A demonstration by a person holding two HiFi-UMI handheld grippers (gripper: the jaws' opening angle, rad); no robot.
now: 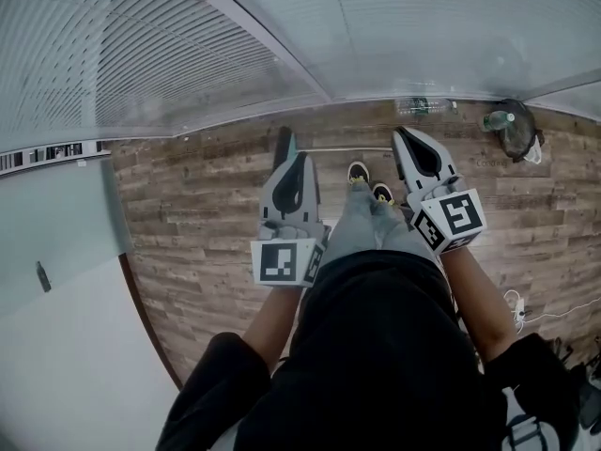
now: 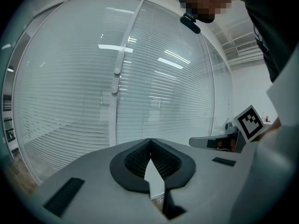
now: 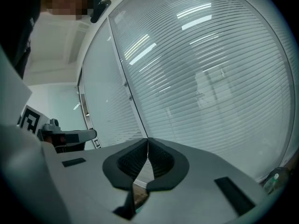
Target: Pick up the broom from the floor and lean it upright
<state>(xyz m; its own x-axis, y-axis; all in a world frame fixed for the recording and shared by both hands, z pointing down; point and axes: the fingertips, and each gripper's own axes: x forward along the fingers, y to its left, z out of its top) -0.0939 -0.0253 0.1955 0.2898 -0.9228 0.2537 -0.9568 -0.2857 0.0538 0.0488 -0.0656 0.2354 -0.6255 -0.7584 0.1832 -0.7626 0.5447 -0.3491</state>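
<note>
Ahead, broom [image 1: 352, 148] on floor [image 1: 207, 224] beyond left tongs [image 1: 301, 157], right tongs [image 1: 403, 132].

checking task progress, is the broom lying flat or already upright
Lying flat: the thin grey-handled broom stretches along the wooden floor beside the glass wall.

Even, cool light; ceiling-light glare on blinds [image 2: 154, 59]; strong fisheye edges, dark corners.
</note>
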